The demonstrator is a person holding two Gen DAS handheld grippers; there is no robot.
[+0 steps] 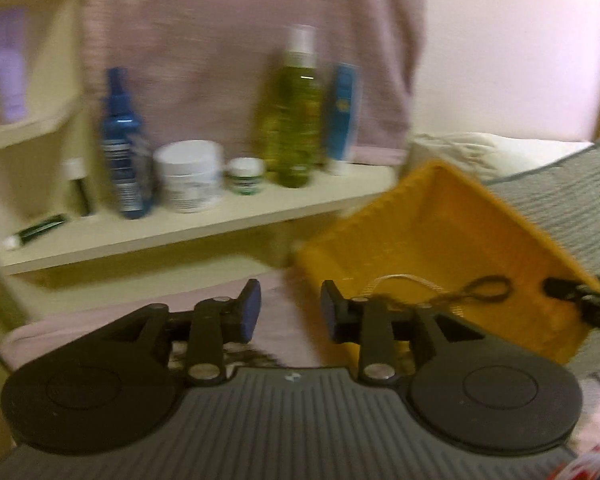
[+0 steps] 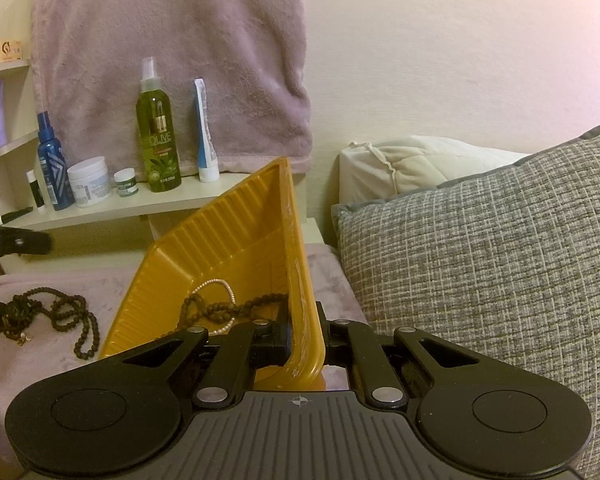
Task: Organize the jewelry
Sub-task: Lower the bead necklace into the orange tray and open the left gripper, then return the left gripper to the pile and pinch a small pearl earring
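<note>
My right gripper (image 2: 305, 340) is shut on the near rim of a yellow tray (image 2: 228, 240) and holds it tilted up on edge. Inside the tray lie a pearl bracelet (image 2: 216, 286) and a dark bead necklace (image 2: 228, 310). Another dark bead necklace (image 2: 44, 316) lies on the pink blanket to the left. My left gripper (image 1: 290, 312) is open and empty, just left of the tray (image 1: 440, 240); the view is blurred. The tray's beads (image 1: 488, 290) and pearl bracelet (image 1: 400, 284) show there too. The right gripper (image 1: 588, 300) grips the tray's right rim.
A cream shelf (image 2: 148, 200) behind holds an olive spray bottle (image 2: 158, 136), a blue bottle (image 2: 52, 168), white jars (image 2: 89, 180) and a tube (image 2: 206, 136). A pink towel (image 2: 180, 52) hangs behind. A grey pillow (image 2: 500, 248) and a white pillow (image 2: 412, 168) lie right.
</note>
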